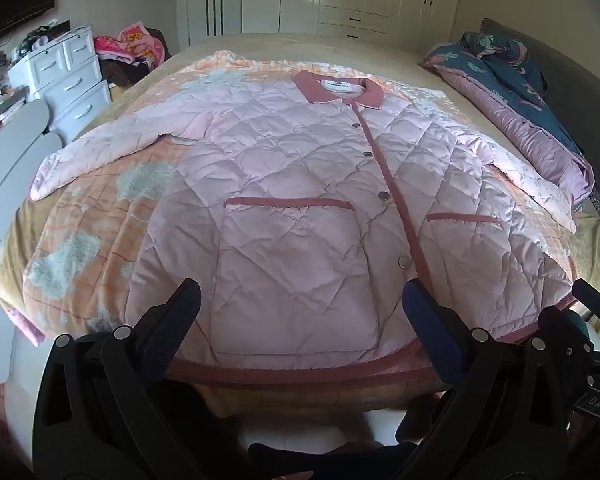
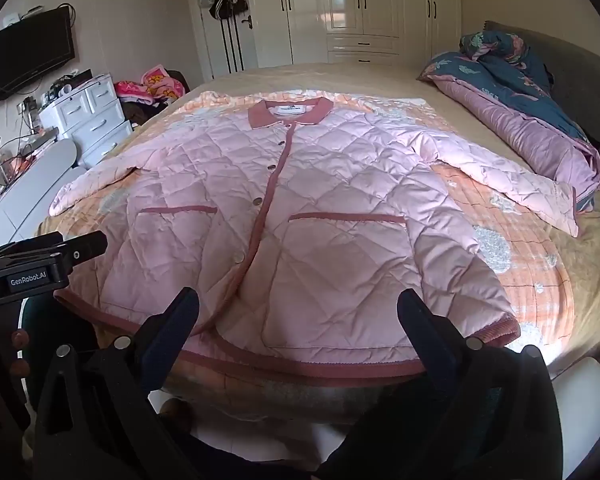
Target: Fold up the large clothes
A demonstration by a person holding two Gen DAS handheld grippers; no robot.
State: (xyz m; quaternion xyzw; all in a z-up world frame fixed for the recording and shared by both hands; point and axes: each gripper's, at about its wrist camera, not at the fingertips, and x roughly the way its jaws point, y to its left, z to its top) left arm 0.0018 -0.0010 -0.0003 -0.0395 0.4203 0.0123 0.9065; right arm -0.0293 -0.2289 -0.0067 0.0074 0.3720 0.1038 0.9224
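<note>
Pink quilted jacket (image 1: pixel 300 208) lies flat, front up & buttoned, on a peach blanket (image 1: pixel 92 216) on the bed, sleeves spread to 9 and 3 o'clock, collar at 12.

Left gripper (image 1: pixel 300 300) hangs over the hem, jaws wide, nothing btwn them; jacket runs from 6 up to 12 o'clock of it, left pocket just ahead.

Right gripper (image 2: pixel 298 300), jaws wide too, empty, over the hem near the button strip; jacket fills 10 to 2 o'clock ahead. Neither is touching the fabric.

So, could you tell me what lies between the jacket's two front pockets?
The dark pink button placket with its snap buttons runs between the left-hand pocket and right-hand pocket of the jacket, clearest in the right wrist view.
</note>
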